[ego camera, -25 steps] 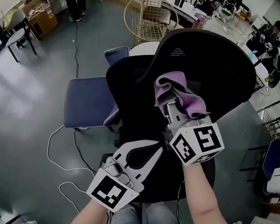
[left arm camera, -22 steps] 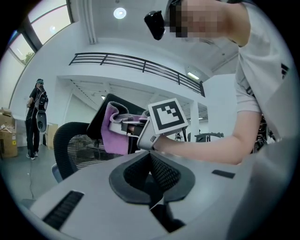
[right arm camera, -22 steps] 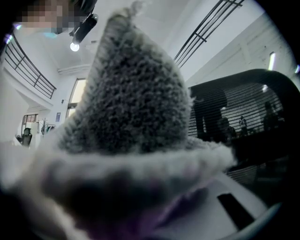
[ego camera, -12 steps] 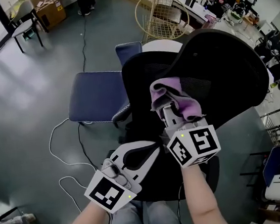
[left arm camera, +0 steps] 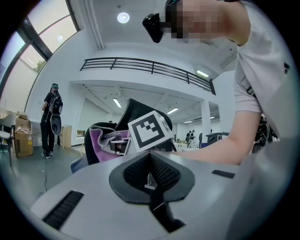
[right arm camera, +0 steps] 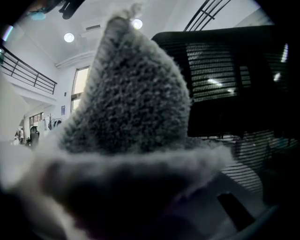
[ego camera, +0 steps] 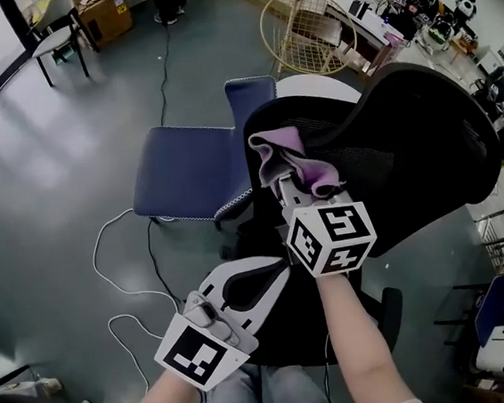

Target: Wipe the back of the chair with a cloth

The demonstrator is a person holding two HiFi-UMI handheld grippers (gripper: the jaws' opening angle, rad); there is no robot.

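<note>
A soft purple fleece cloth lies against the upper left edge of the black mesh back of the office chair. It is bunched up around the tips of the right tool. In the right gripper view the cloth's nap fills nearly the whole picture, with the slatted mesh just behind it. The right tool is pinching the cloth, and its tips are buried in the folds. The left tool is held lower down, in front of the chair back and near its base. Its jaws are pressed together with nothing between them, and it does not appear to touch the chair.

The cloth looks light, limp and thick-piled. It should drape and fold rather than hold a shape, and its loose flaps could drag or roll under during a stroke. The sensible hold is the one it has now, a firm pinch on the gathered middle, which leaves a broad wad facing the mesh. The mesh will probably give a little under pressure, and the chair may turn or roll away if pushed hard. Light, even pressure seems right, with the idle left tool free to steady the frame. A dark blue padded seat stands to the left of the chair back, well clear of the wiping.
</note>
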